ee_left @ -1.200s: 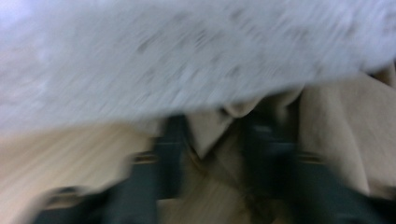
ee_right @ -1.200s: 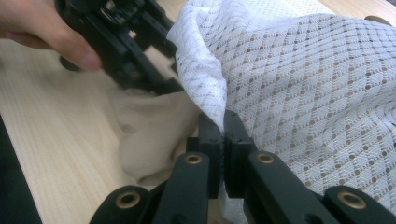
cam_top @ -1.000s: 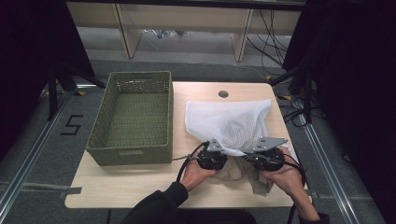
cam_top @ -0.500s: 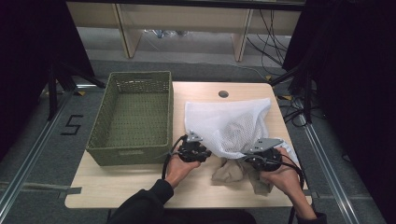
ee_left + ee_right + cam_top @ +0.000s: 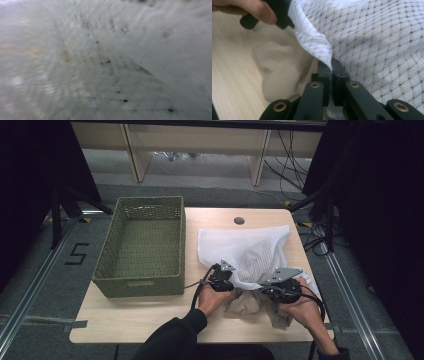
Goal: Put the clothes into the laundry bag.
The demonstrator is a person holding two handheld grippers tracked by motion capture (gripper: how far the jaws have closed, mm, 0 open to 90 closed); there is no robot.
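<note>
White mesh bag point(image 5: 250, 252) edge is pinched in both closed hand-held grippers, left point(image 5: 220, 281) and right point(image 5: 331, 72).

Your basket point(image 5: 142, 247) sits on the table point(image 5: 150, 317) at the left. The mesh bag point(image 5: 245, 252) lies to its right. The crumpled cloth point(image 5: 250, 304) lies before the bag, between your two grippers.
</note>
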